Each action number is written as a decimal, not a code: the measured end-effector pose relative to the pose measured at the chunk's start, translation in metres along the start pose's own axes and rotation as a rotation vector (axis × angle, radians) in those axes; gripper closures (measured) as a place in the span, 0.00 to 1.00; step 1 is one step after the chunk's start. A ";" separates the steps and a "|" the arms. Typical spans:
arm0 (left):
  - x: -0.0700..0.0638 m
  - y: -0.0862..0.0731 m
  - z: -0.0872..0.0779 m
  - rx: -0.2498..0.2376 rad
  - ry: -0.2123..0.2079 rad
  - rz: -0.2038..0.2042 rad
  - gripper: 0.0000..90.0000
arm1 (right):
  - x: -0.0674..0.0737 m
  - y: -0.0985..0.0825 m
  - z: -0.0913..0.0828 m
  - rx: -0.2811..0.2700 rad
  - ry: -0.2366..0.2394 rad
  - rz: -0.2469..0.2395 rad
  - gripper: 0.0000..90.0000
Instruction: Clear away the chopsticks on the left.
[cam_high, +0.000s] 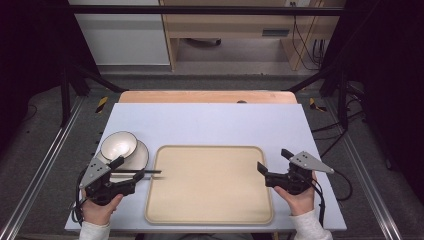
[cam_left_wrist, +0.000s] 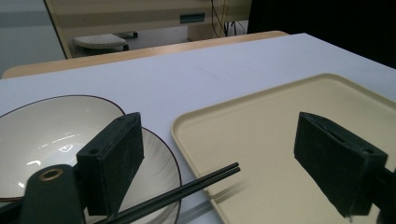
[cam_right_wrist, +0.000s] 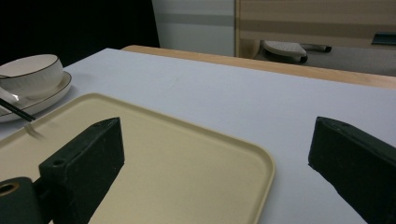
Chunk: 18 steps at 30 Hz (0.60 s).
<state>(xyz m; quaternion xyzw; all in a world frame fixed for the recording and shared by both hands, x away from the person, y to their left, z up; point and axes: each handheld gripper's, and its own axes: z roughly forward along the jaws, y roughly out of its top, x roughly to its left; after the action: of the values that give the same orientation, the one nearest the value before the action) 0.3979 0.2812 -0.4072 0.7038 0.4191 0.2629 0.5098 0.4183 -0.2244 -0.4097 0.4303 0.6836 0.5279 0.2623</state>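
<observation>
— On the pale blue table top (cam_high: 210, 122), what lies nearest the left gripper (cam_high: 132, 172)?

— A pair of black chopsticks (cam_high: 142, 172). They rest across the rim of a white saucer (cam_high: 141, 155) with a dark edge, and their tips reach out over the left edge of the beige tray (cam_high: 210, 185). A white bowl (cam_high: 118, 144) sits on that saucer, just behind them.

— Does the left gripper hold them?

— No. From the left gripper view its jaws stand wide apart; the chopsticks (cam_left_wrist: 187, 189) pass low beside the left jaw, and nothing is pinched between the pads. The saucer (cam_left_wrist: 161, 163) and bowl (cam_left_wrist: 51, 135) lie behind that jaw, the tray (cam_left_wrist: 280, 121) fills the gap.

— And the right gripper (cam_high: 272, 167)?

— It sits at the tray's right edge, jaws also wide and empty. Its own view looks across the tray (cam_right_wrist: 187, 154) toward the bowl (cam_right_wrist: 30, 72) far off at the left, with the chopstick tips (cam_right_wrist: 16, 112) showing beside it.
</observation>
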 end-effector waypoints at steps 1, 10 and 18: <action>0.000 0.000 0.000 0.000 -0.001 0.001 0.18 | 0.000 0.000 0.000 0.000 0.000 0.000 0.04; 0.001 -0.004 -0.007 0.017 -0.016 0.034 0.19 | 0.001 -0.001 -0.001 0.009 0.002 0.003 0.04; 0.003 -0.014 -0.016 0.050 -0.019 0.052 0.20 | 0.004 0.001 -0.002 0.015 0.001 -0.002 0.05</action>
<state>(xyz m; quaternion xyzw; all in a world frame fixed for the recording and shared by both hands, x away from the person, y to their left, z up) 0.3820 0.2938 -0.4151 0.7293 0.4025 0.2589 0.4890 0.4155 -0.2221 -0.4084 0.4313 0.6881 0.5228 0.2594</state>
